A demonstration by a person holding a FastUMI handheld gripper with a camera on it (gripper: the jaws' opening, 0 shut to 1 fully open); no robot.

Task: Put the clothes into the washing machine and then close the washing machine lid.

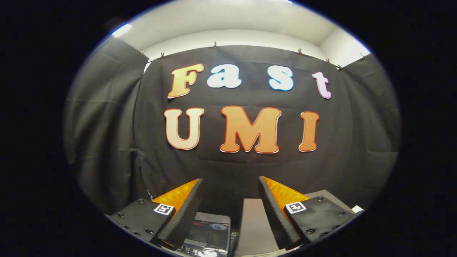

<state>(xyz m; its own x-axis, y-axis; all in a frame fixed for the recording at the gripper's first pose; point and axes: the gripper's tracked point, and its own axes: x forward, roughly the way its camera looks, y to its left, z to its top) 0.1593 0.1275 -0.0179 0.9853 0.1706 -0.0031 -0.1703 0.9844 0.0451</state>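
The gripper [230, 185] is held level and raised, pointed straight ahead. Its two fingers [185, 210] are spread well apart, with nothing held between them. A square marker is carried on the upper face of each finger mount.

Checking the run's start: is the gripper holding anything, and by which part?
Nothing is held. The gripper is open, fingers apart with only empty space between them, above the washing machine.

Square-tagged, screw-studded tool [230, 185] mounts, fingers apart
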